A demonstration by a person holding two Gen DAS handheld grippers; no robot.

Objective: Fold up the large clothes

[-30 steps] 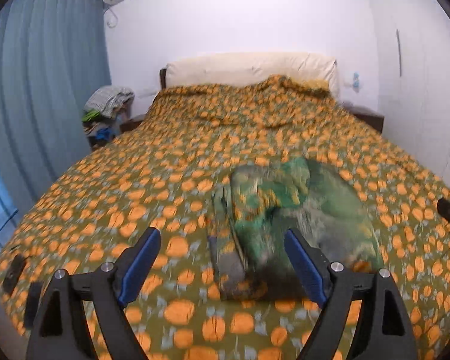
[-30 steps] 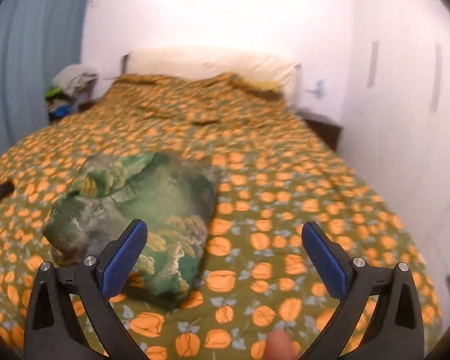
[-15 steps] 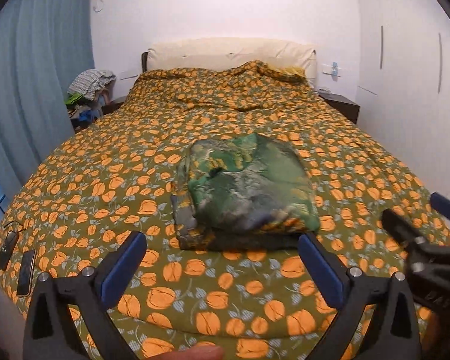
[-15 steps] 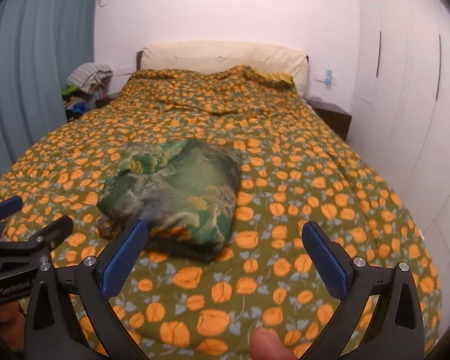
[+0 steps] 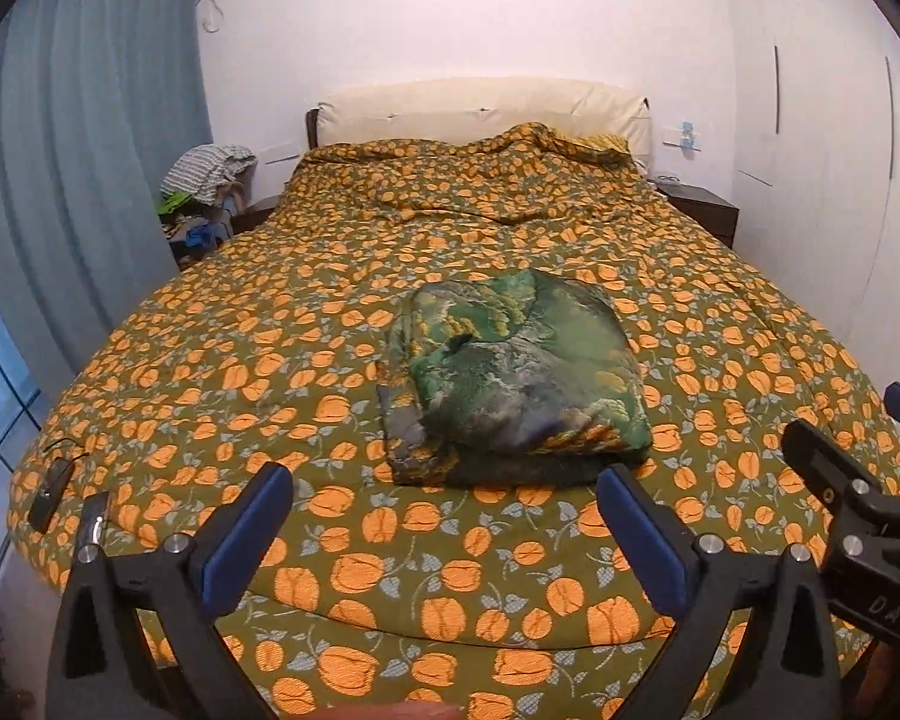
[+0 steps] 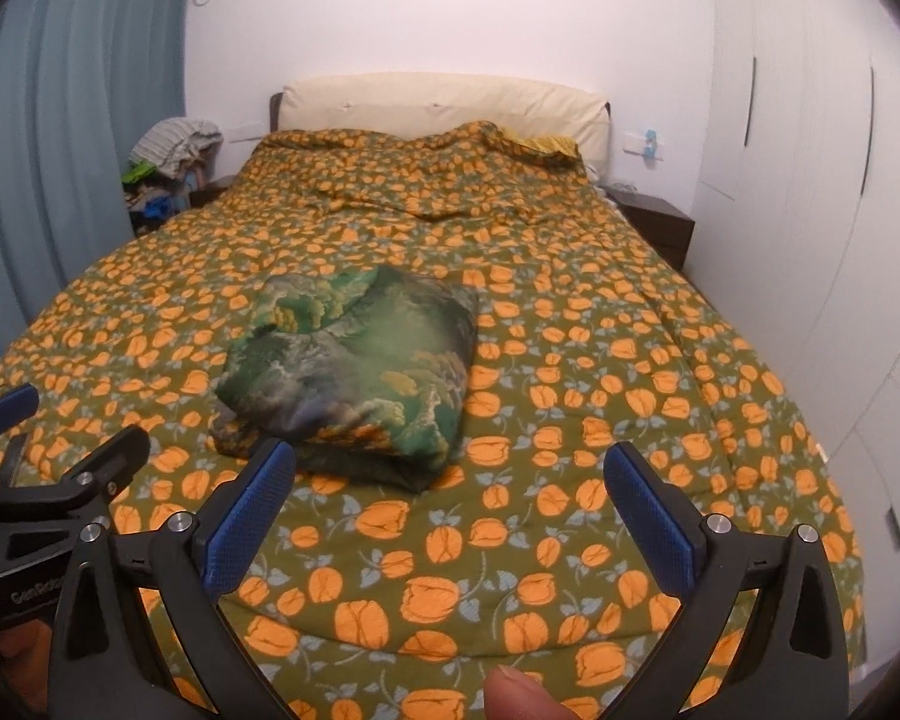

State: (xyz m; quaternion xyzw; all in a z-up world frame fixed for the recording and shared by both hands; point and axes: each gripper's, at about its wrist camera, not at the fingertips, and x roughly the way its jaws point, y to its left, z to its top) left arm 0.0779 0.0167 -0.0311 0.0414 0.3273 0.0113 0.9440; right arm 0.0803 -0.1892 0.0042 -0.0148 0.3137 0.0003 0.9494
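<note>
Folded green garment (image 5: 513, 384) lies mid-frame on the orange-flowered bedspread (image 5: 222, 360); left gripper (image 5: 444, 534) and right gripper (image 6: 450, 507) gape wide at bottom, holding nothing

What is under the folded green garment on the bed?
The green garment lies on the orange-flowered bedspread. The part of the bedspread beneath it is covered, so anything there is hidden.

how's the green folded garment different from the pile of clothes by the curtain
The green garment lies folded into a flat, tidy bundle; the pile of clothes is a loose, unfolded heap. The garment sits in the middle of the bed, the pile beside the bed near the curtain. The garment is one green print; the pile mixes striped grey, green and blue. Neither touches a hand-held gripper.
</note>
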